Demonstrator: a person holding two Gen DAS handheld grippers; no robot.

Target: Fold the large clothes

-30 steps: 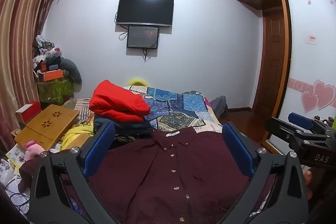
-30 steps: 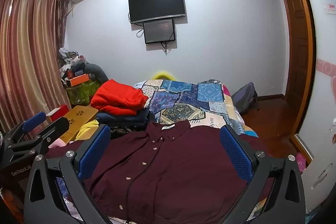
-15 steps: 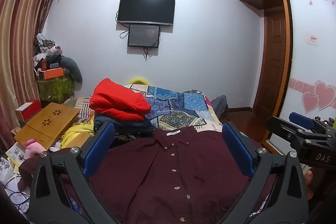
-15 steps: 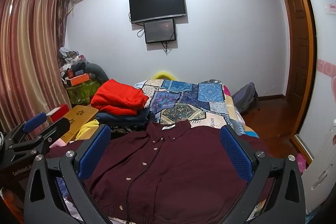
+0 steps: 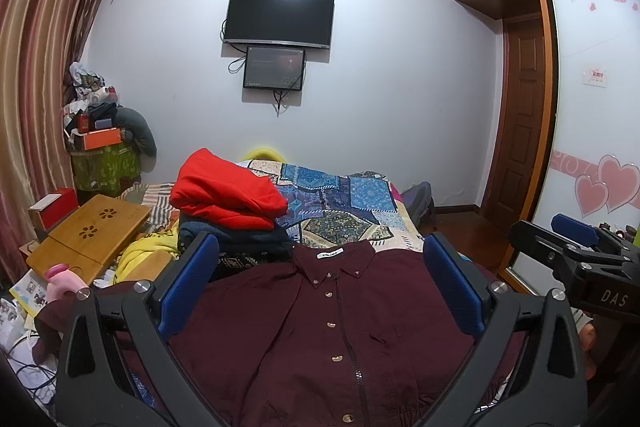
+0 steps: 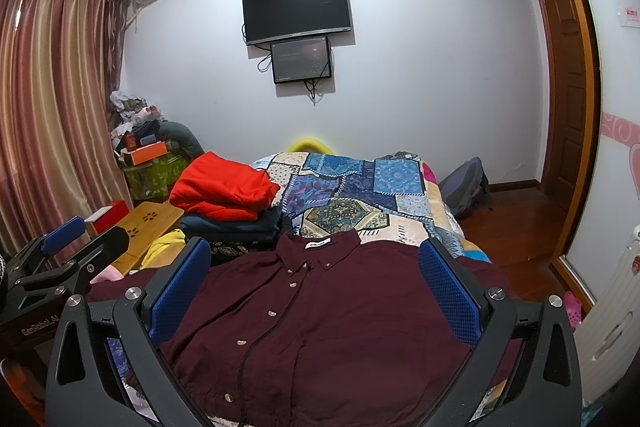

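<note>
Shirt, dark maroon button-front cotton (image 5: 320, 339), lies spread flat, buttons up, on the near end of the bed with the blue patchwork quilt (image 5: 340, 195), collar toward the stack of folded red and navy garments (image 5: 228, 195). Left gripper (image 5: 320, 291) hovers above it, fingers spread wide, nothing held. Right gripper (image 6: 316, 291) likewise gapes empty over the shirt.

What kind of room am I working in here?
Most likely a home bedroom: a bed under a patchwork quilt, a wall-mounted TV, and a built-in wardrobe. The maroon shirt lies spread on the bed.
</note>
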